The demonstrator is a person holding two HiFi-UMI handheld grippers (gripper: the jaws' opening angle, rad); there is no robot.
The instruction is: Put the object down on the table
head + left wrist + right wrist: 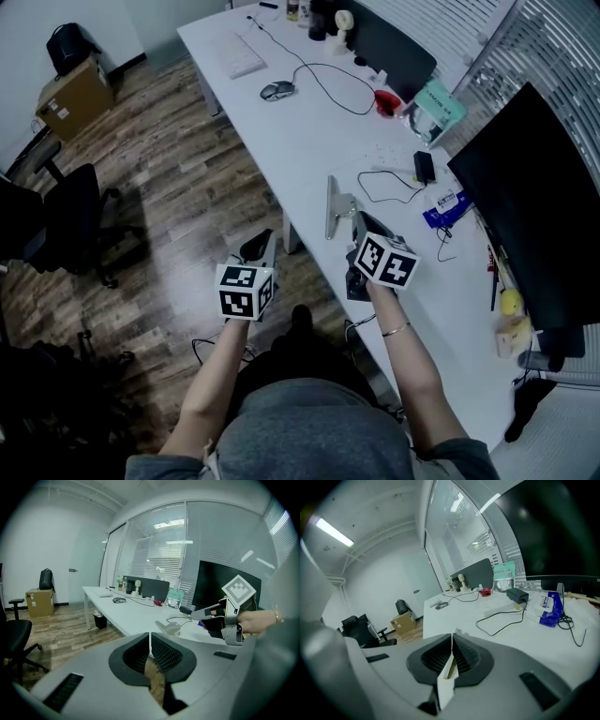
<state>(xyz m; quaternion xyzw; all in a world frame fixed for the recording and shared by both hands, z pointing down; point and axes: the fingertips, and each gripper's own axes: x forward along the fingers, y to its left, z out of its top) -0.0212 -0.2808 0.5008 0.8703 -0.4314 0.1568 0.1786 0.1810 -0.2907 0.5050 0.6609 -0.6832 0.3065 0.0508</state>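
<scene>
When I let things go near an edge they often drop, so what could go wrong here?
1. The right gripper has its jaws shut on a thin pale plate, apparently part of the grey object that the head view shows close to the table's near edge. Released there, it might tip or slide off.
2. A black cable lies just ahead on the table. Set down on it, the object could rest tilted.

left gripper (pixel 150 651): grey shell, 2 black ribbed pads (pixel 165 652) | right gripper (pixel 452 654): same grey shell, black ribbed pads | marker cubes (pixel 244 291): white, black square codes, 1 per gripper | worn: grey top (pixel 309 436), thin bracelet (pixel 395 330), right wrist
</scene>
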